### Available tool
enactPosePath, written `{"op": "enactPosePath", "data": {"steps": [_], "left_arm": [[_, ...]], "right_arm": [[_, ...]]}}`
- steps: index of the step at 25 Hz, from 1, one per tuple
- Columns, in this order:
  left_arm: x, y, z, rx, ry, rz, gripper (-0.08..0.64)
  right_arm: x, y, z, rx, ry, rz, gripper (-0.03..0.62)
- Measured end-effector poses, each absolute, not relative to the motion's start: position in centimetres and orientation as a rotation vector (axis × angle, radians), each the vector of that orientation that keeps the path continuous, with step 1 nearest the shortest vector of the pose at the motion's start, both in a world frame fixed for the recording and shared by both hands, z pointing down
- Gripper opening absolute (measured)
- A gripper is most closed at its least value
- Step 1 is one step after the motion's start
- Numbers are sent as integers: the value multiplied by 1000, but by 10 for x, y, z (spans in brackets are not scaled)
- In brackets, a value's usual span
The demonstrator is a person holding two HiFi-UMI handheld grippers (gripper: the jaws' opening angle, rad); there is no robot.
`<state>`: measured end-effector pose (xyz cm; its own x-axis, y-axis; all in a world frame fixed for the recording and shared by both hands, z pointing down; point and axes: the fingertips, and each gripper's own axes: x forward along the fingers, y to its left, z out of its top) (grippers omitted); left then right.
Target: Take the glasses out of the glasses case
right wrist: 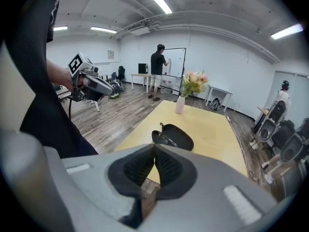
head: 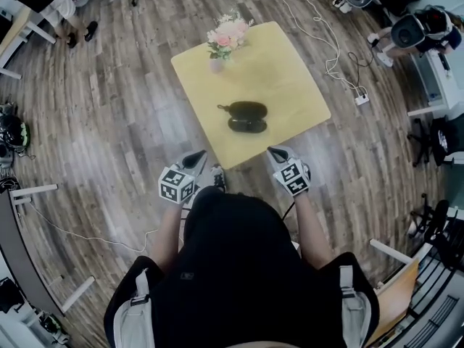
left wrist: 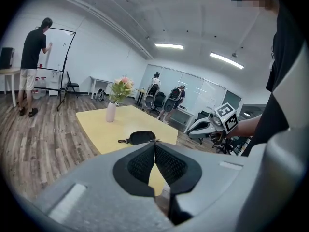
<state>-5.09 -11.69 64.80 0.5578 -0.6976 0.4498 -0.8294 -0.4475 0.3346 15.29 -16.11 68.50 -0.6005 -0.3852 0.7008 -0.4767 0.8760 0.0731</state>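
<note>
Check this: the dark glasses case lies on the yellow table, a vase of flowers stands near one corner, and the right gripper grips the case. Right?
No. The right gripper view shows the right gripper shut on nothing, short of the yellow table; the glasses case lies untouched. The vase of flowers is as you say.

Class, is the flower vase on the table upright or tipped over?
Upright: the vase stands on its base on the table, flowers above.

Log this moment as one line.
left gripper: jaws shut, empty | right gripper: jaws shut, empty | glasses case: on table, untouched
</note>
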Motion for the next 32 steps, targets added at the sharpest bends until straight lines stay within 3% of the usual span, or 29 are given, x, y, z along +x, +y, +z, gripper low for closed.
{"op": "enactPosePath", "data": {"steps": [21, 32], "left_arm": [[-82, -190, 660, 2317, -1159, 291, 12], [-74, -225, 663, 2193, -1322, 249, 12]], "right_arm": [[125, -231, 701, 630, -2223, 118, 5], [113, -271, 740, 283, -2146, 75, 5]]}}
